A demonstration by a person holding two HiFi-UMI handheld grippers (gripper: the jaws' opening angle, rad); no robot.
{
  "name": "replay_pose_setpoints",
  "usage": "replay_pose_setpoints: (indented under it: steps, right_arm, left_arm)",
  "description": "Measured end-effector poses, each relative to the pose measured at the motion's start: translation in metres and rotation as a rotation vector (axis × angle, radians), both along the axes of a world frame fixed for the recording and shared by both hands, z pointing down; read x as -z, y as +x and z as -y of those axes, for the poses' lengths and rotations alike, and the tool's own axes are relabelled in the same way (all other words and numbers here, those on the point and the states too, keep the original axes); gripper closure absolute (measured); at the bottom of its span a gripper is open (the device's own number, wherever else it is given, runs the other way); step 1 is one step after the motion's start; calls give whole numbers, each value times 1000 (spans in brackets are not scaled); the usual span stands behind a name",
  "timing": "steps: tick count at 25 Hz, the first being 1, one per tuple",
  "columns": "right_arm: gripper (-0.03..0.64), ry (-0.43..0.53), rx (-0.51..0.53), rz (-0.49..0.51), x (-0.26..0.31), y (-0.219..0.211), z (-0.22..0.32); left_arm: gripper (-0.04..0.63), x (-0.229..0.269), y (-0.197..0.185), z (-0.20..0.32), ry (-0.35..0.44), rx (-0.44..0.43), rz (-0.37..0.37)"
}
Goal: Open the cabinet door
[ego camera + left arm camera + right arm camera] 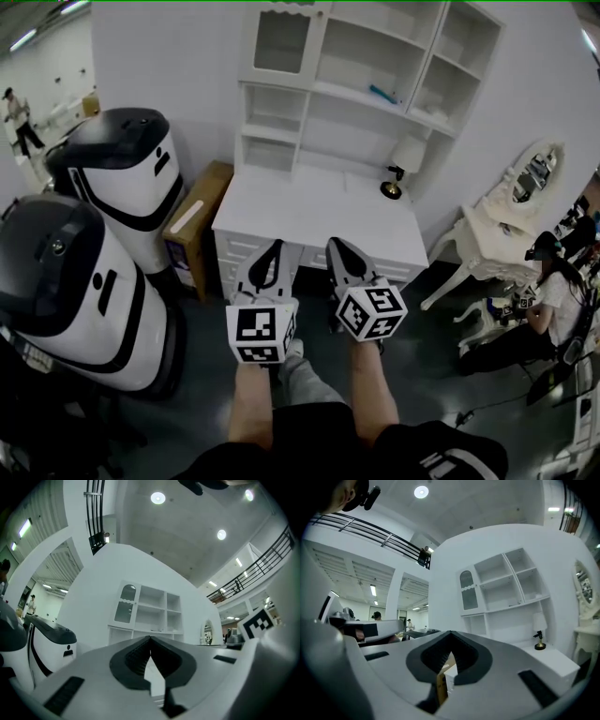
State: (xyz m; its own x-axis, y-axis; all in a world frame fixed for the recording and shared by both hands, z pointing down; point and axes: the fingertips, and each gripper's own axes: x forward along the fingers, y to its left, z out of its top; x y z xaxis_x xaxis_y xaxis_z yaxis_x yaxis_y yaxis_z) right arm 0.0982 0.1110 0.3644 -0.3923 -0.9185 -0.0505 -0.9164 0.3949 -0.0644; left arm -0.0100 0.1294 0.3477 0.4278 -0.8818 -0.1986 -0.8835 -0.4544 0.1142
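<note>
A white desk (309,211) carries a white hutch of open shelves, and the hutch's glass cabinet door (281,42) at its upper left is closed. That door also shows in the left gripper view (125,604) and in the right gripper view (468,591). Both grippers hover side by side in front of the desk, well short of the hutch. My left gripper (273,248) is shut and holds nothing. My right gripper (335,246) is likewise shut and empty. Each points level toward the desk front with its drawers (239,253).
A small lamp (403,164) stands at the desk's back right. A cardboard box (197,225) leans left of the desk. Two big white-and-black machines (127,178) fill the left side. A white dressing table with a mirror (525,183) and a seated person (553,300) are at the right.
</note>
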Motion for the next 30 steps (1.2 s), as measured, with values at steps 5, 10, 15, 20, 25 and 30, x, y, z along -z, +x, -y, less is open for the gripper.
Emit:
replay_pose_setpoints:
  steps: [5, 10, 15, 20, 25, 30]
  right_arm:
    - [607, 44, 106, -11, 7, -42, 23]
    - [607, 31, 151, 20, 3, -47, 43]
    - [607, 92, 200, 76, 31, -41, 72]
    - [607, 88, 142, 100, 30, -4, 118]
    - [607, 64, 124, 91, 32, 20, 178]
    - [607, 81, 133, 111, 39, 37, 220]
  left_arm:
    - [583, -4, -27, 30, -19, 75, 32]
    - [583, -28, -47, 56, -77, 143, 19]
    - [583, -16, -31, 97, -45, 130, 11]
    - [583, -11, 0, 150, -36, 90, 37]
    - [583, -1, 28, 207, -19, 66, 48]
    - [582, 23, 59, 251, 37, 38, 93]
